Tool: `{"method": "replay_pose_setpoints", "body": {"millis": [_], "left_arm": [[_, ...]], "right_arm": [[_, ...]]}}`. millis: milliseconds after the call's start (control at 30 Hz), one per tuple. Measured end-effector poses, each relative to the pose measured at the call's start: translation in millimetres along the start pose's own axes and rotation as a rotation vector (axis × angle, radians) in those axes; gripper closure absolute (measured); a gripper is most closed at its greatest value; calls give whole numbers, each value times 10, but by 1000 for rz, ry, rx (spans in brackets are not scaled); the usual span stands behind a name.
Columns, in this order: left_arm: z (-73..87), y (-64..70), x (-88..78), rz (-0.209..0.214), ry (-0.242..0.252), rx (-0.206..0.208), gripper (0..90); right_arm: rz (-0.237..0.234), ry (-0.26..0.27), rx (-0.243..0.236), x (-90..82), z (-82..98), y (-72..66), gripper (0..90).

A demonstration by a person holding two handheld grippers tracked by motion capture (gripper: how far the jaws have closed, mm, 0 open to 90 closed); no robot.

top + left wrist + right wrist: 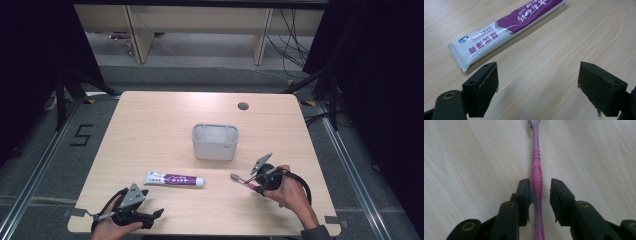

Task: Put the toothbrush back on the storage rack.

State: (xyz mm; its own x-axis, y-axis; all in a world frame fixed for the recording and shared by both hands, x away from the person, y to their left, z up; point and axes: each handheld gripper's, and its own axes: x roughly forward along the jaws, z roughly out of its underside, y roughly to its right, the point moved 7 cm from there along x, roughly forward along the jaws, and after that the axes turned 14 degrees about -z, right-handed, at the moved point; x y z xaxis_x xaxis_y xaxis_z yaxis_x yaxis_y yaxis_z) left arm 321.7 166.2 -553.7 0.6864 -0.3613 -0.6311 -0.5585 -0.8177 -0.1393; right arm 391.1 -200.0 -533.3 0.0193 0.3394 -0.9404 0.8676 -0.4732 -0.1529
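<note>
Toothpaste tube (pixel 506 27) reads "PROBIOTIC", other print illegible, cap end cut off. Left gripper (pixel 537 87) jaws wide apart, empty, just beside it. Right gripper (pixel 541 197) jaws straddle pink toothbrush (pixel 536 172) on table (pixel 165 125); one pad touching, other apart.

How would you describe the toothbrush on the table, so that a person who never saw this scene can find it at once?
Start at the grey holder in the middle of the wooden table, then look toward its near right corner. There the toothbrush lies flat between the jaws of the right gripper. It is thin and pink, unlike the broad white and purple toothpaste tube to its left.
</note>
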Motion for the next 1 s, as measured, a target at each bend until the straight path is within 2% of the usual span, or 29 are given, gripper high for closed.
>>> {"method": "replay_pose_setpoints", "body": {"millis": [200,267,300,367,433,567,600,733,767,900,967,1000], "left_arm": [[-2,0,-2,0,1,1,163],[-2,3,-3,2,2,0,163],[-1,5,-5,3,-1,1,163],[-3,5,-3,3,1,3,163],[-5,15,0,4,5,-3,163],[-7,12,-1,3,7,-4,163],[-7,14,-2,3,6,-4,163],[-7,16,-3,4,2,-2,163],[-6,17,-4,4,2,-3,163],[-7,18,-4,4,3,-3,163],[-5,19,-4,5,4,1,163],[3,-1,-8,-1,-6,23,163]], "right_arm": [[-15,-37,-9,43,-31,9,750],[-20,-47,3,65,-42,3,758],[-22,-54,-13,66,-49,13,760],[-22,-69,-3,76,-56,6,763],[-24,-81,-13,85,-72,14,774],[-39,-97,-8,100,-94,5,773],[-51,-113,19,100,-86,-9,773],[-47,-119,-4,121,-105,20,773],[-46,-128,21,119,-100,12,773],[-51,-139,7,138,-112,21,778],[-57,-144,10,135,-112,20,782],[-60,-157,12,131,-111,17,784]]}}
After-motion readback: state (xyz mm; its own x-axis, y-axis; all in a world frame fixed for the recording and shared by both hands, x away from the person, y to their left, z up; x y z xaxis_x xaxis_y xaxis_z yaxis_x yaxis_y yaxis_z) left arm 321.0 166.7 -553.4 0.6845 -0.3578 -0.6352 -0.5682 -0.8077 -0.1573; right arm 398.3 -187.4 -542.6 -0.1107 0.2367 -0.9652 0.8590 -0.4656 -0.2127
